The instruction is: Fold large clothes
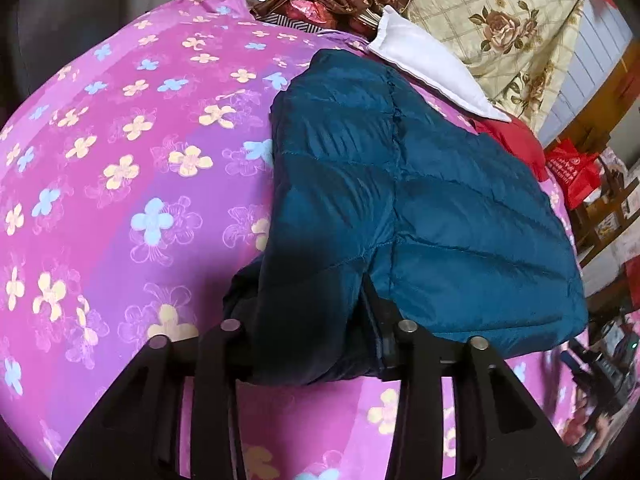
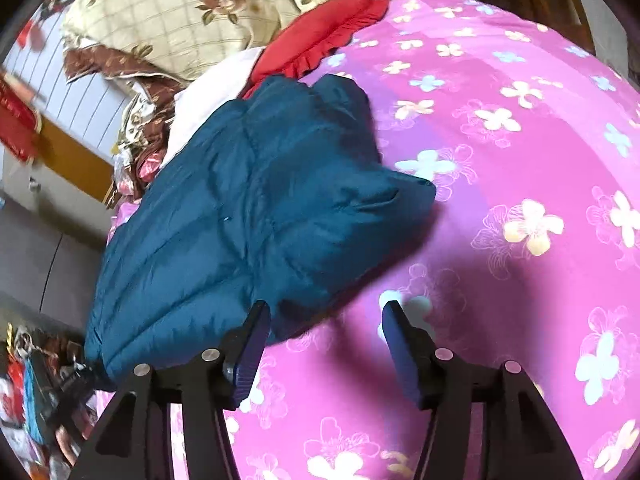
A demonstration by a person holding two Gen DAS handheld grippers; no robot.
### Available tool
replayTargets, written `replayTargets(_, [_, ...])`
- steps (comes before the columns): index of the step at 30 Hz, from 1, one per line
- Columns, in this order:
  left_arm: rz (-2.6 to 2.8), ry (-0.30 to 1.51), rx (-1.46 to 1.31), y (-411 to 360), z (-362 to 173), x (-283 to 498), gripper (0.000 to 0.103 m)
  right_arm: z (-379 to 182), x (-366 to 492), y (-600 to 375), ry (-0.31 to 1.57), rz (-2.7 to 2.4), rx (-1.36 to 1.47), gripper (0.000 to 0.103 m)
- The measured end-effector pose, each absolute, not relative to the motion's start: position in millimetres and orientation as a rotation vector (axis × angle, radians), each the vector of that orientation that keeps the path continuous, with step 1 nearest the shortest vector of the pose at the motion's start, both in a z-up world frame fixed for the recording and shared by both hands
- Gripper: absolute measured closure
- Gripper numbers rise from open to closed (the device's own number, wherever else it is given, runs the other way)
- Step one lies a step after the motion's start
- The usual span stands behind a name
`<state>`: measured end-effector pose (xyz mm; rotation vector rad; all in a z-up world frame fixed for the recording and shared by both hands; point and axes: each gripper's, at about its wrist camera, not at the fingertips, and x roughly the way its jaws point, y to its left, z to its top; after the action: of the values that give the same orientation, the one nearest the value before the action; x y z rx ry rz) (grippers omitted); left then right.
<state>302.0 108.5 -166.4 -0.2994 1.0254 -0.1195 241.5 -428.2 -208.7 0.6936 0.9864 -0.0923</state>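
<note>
A teal quilted down jacket (image 1: 400, 184) lies folded on a pink flowered bedspread (image 1: 120, 160). In the left wrist view a thick roll of the jacket fills the gap of my left gripper (image 1: 316, 344), whose fingers are hidden by the fabric. In the right wrist view the same jacket (image 2: 248, 208) lies ahead and to the left. My right gripper (image 2: 326, 320) is open and empty just above the bedspread (image 2: 520, 160), with its left pad (image 2: 254, 340) at the jacket's near edge.
A floral cream quilt (image 2: 180, 0), a red pillow (image 2: 320, 40) and a white cloth (image 1: 424, 64) are piled at the head of the bed. Cluttered items lie on the floor past the bed's edge (image 2: 36, 392).
</note>
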Motion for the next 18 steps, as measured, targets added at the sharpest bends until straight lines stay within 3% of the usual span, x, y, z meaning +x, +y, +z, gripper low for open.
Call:
replayTargets(3, [-0.106,1.029,-0.318,113.5,-175.0,314.4,0.047,-212.0,256.9,-433.6,0.988,-0.101,0.706,0.047])
replayTargets(8, [-0.083,1.046,-0.352,121.2,-182.5,341.4,0.044,-228.9,277.9,-464.1,0.961,-0.055,0.891,0.049])
replayTargets(10, [-0.076,1.040,-0.320,116.6,-178.7,350.3,0.044,-232.4,281.0,-465.6,0.960,-0.016,0.903,0.068])
replayTargets(12, [-0.073,1.032,-0.266,107.3,-173.7,357.4,0.046,-229.3,278.6,-457.0,0.970,0.000,0.850,0.075])
replayTargets(18, [-0.024,1.019,-0.089,78.5,-172.1,375.0,0.046,-225.9,245.3,-435.4,0.986,0.047,0.794,0.080])
